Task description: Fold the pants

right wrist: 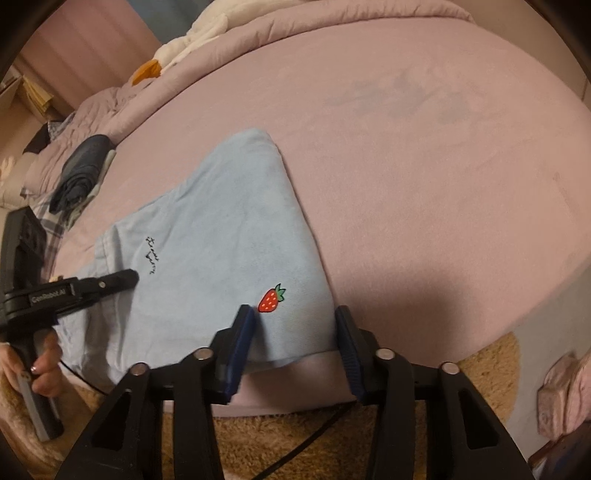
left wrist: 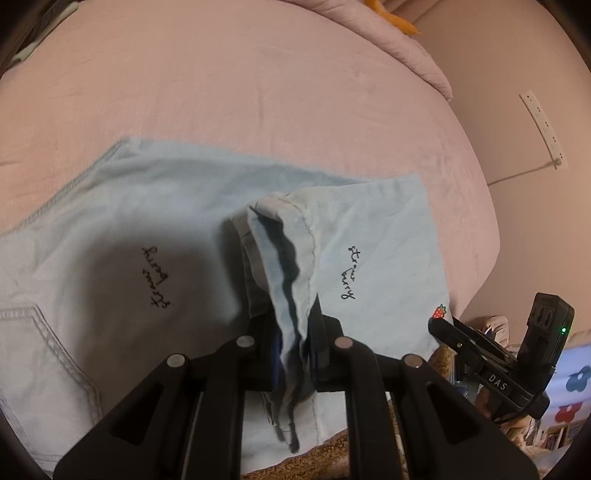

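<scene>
Light blue pants (left wrist: 147, 206) with "strawberry" lettering lie on the pink bed (left wrist: 258, 92). My left gripper (left wrist: 291, 295) is shut on a bunched fold of one leg's hem, and the cloth drapes over its fingers. From the right wrist view, the left gripper (right wrist: 125, 277) reaches in at the left, held by a hand (right wrist: 44, 369). My right gripper (right wrist: 293, 314) stands open at the near bed edge. Its blue pads (right wrist: 243, 332) straddle the hem corner of the pants (right wrist: 221, 221) beside the red strawberry print (right wrist: 271, 298), and the cloth lies flat between them. The right gripper's tip (left wrist: 441, 326) shows beside that print.
A pile of dark blue clothing (right wrist: 83, 166) lies at the bed's far left. A pink quilt (right wrist: 277, 26) and a white-and-orange plush (right wrist: 177, 48) sit at the back. A brown shaggy rug (right wrist: 258, 435) with a black cable (right wrist: 306, 439) lies below the bed edge. A power strip (left wrist: 543, 129) hangs on the wall.
</scene>
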Demonstrator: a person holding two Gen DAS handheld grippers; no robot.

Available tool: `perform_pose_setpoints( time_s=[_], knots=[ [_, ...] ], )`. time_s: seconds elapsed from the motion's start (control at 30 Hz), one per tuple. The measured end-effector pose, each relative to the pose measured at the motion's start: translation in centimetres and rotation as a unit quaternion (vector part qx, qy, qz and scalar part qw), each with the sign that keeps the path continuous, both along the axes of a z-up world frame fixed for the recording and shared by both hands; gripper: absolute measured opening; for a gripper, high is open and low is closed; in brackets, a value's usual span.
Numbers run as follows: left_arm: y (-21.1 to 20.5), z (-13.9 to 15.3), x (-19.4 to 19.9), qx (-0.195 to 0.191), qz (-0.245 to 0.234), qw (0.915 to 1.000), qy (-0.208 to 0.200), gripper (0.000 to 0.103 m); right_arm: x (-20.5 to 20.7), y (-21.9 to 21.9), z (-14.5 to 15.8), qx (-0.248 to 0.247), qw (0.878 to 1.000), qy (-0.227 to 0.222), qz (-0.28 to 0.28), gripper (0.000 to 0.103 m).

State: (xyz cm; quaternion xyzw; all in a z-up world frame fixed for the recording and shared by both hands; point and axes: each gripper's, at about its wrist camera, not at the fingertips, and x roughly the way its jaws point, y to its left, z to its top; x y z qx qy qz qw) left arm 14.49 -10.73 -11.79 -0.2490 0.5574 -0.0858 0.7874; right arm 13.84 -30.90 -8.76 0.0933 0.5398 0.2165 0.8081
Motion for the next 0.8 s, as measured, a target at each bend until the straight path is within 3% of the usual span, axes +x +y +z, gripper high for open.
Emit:
perform_pose_setpoints(
  time_s=[0.27, 0.37, 0.5, 0.67, 0.7, 0.73, 0.8],
  knots=[
    [0.4, -0.9, -1.5, 0.004, -0.003, 1.0000, 0.006, 0.021, -0.1, 0.0, -0.6, -0.019, 1.000, -0.004, 0.002, 0.034],
    [0.5, -0.8, -3.0, -0.019, -0.012, 0.9997, 0.010, 0.034, 0.2, -0.2, -0.7, -0.014, 1.000, 0.003, -0.001, 0.034],
    [-0.1, -0.6, -5.1, -0.036, -0.027, 0.9988, 0.017, 0.037, 0.1, -0.1, -0.6, -0.015, 1.000, 0.003, -0.001, 0.034],
    [-0.9, -1.0, -6.5, -0.023, -0.024, 0.9994, 0.009, 0.034, 0.0, 0.0, -0.5, -0.016, 1.000, 0.003, -0.004, 0.034],
    [-1.1, -1.0, -6.5, -0.010, -0.020, 0.9997, 0.004, 0.031, -0.1, 0.0, -0.5, -0.017, 1.000, 0.001, -0.004, 0.034],
    [-1.3, -1.0, -6.5, 0.008, -0.013, 0.9999, 0.003, 0.015, -0.2, 0.0, -0.4, -0.018, 1.000, -0.002, -0.003, 0.034],
    [-1.2, -0.9, -6.7, 0.019, -0.005, 0.9998, -0.003, 0.013, -0.3, 0.2, -0.1, -0.021, 1.000, -0.009, 0.006, 0.023]
  ],
)
